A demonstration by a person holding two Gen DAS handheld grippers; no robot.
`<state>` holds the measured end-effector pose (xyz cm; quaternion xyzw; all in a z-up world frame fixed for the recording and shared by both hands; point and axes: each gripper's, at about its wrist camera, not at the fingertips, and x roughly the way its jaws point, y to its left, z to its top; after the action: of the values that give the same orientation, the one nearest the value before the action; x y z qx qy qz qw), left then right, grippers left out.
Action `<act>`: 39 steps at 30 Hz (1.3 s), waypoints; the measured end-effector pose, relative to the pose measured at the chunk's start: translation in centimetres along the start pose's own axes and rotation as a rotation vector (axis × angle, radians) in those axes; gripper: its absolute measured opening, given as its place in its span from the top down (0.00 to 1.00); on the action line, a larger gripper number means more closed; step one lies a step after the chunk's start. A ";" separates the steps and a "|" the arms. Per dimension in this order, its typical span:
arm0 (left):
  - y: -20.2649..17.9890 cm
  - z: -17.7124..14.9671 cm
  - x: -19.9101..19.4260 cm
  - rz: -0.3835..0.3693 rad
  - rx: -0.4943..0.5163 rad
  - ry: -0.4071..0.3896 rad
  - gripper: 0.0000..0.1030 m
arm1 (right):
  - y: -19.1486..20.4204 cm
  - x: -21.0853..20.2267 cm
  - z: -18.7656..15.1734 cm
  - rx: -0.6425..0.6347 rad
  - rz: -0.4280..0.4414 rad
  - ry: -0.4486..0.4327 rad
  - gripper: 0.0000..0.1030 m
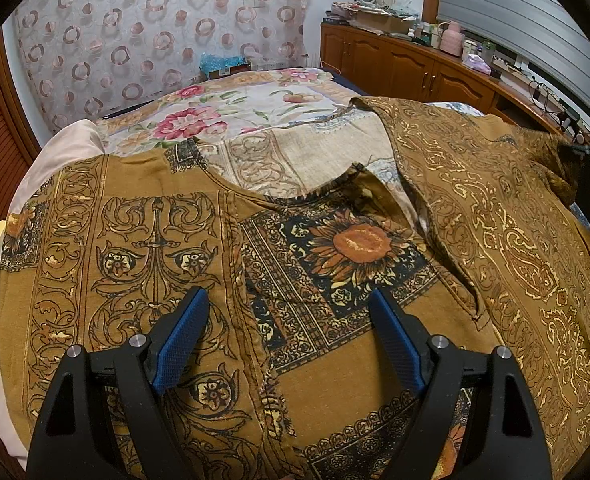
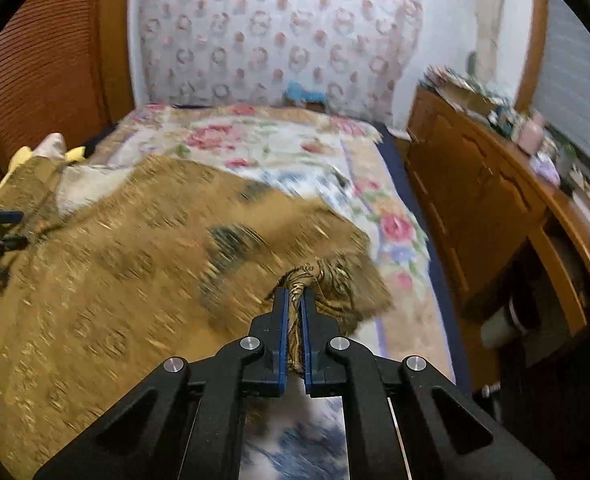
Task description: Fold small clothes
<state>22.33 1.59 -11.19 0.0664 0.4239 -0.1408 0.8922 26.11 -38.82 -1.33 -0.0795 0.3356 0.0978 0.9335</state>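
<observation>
Floral bed [image 1: 231, 100], right gripper [image 2: 294, 300] pinching garment [image 2: 135, 260]

Between the blue pads of the black left gripper [image 1: 289, 300]: garment [image 1: 335, 248], ochre-brown, printed with black scrollwork and an orange sunflower on a navy square. To its right, the fabric carries gold paisley. Beyond: bedspread [image 1: 231, 112], white with pink flowers; curtain [image 1: 135, 20], pale with reddish rings. The right gripper [image 2: 293, 300], also black with blue pads, clamps ochre cloth.
</observation>
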 end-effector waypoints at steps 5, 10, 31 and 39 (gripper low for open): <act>0.0 0.0 0.0 0.000 0.000 0.000 0.19 | 3.9 -0.4 1.2 -0.072 0.092 -0.031 0.95; 0.0 0.0 0.0 -0.001 0.000 0.000 0.19 | 7.3 0.9 -0.4 -0.111 0.177 0.019 0.95; 0.0 0.0 0.0 0.001 0.000 -0.001 0.19 | 6.1 1.7 2.8 -0.066 0.108 -0.005 0.47; 0.4 0.1 -1.8 0.008 -0.045 -0.056 0.19 | 1.5 7.0 4.0 0.100 0.075 0.073 0.47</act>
<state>21.48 2.30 -9.72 0.0441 0.4017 -0.1296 0.9055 33.47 -35.64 -2.91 -0.0237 0.3767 0.1130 0.9191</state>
